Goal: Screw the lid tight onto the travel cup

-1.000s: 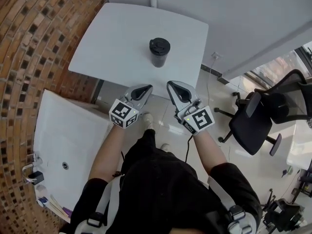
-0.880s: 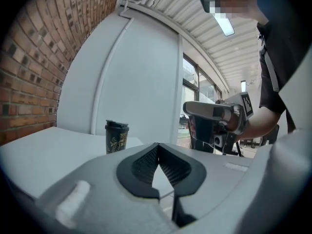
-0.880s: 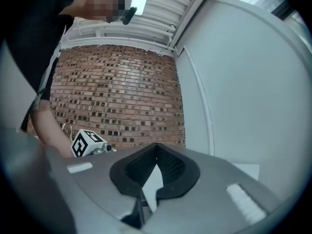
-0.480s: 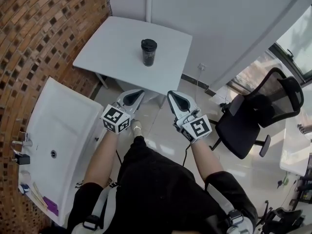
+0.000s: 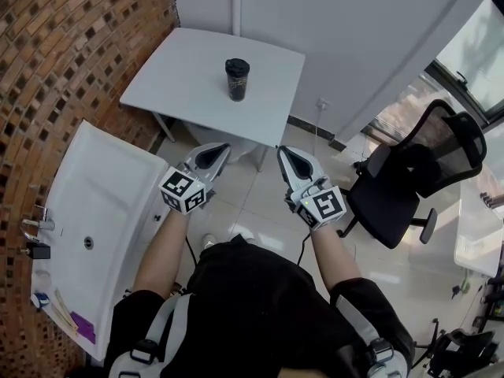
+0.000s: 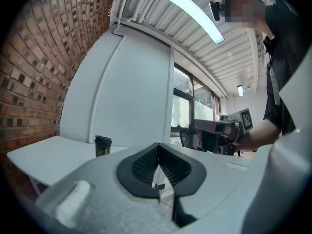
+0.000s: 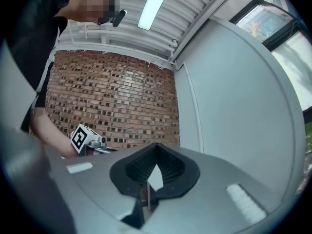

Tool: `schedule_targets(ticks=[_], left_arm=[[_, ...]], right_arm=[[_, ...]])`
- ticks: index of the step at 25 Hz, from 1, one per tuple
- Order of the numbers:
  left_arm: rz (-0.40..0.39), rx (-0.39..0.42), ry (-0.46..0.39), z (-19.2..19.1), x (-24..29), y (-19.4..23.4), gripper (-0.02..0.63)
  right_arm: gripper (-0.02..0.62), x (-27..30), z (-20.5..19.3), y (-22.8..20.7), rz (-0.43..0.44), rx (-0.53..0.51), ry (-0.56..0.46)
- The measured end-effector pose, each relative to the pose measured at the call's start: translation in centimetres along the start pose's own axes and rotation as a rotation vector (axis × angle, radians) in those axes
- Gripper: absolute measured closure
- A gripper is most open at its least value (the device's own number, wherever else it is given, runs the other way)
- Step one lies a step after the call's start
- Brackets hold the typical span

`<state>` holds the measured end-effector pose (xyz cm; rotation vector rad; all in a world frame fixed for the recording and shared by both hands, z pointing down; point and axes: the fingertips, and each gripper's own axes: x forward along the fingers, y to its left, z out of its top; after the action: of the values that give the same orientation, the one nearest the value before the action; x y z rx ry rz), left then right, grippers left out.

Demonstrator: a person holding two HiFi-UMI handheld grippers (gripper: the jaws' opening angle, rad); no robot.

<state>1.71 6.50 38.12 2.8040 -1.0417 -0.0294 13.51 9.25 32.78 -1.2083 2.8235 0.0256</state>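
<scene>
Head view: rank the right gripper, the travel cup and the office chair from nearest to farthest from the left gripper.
1. right gripper, alongside to the right.
2. travel cup, ahead on the white table.
3. office chair, far off to the right.

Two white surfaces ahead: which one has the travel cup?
The square table against the white wall: the travel cup stands upright on it. The sink counter by the brick wall has none.

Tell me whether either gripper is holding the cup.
No, the cup stands alone on the table, while the left gripper and right gripper hang shut and empty, short of the table's edge.
</scene>
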Motion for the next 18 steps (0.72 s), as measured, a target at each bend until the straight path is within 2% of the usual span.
schedule_targets(ticks=[4,9,12,15,18], left_arm=[[0.006,0.004,0.005,0.6,-1.1,0.3,0.603],[0.039,-0.013,-0.042,2.3,-3.7,1.9,0.604],[0.047,0.003,-0.024,2.7,-5.1,2.6,0.604],[0.033,0.027,-0.015,2.9,-6.3,2.2,0.604],[0.006,0.040,-0.019,2.3,-7.6,1.7,0.604]], right_arm=[[0.591,0.9,0.0,0.1,-0.021,0.022,-0.019],[0.591,3.0,-0.2,2.5,0.020,-0.012,-0.012],[0.592,3.7,-0.4,3.7,0.051,-0.038,0.010],[0.592,3.6,-1.2,4.6,0.100,-0.064,0.057],[0.592,3.3,-1.4,4.4,0.076,-0.041,0.068]])
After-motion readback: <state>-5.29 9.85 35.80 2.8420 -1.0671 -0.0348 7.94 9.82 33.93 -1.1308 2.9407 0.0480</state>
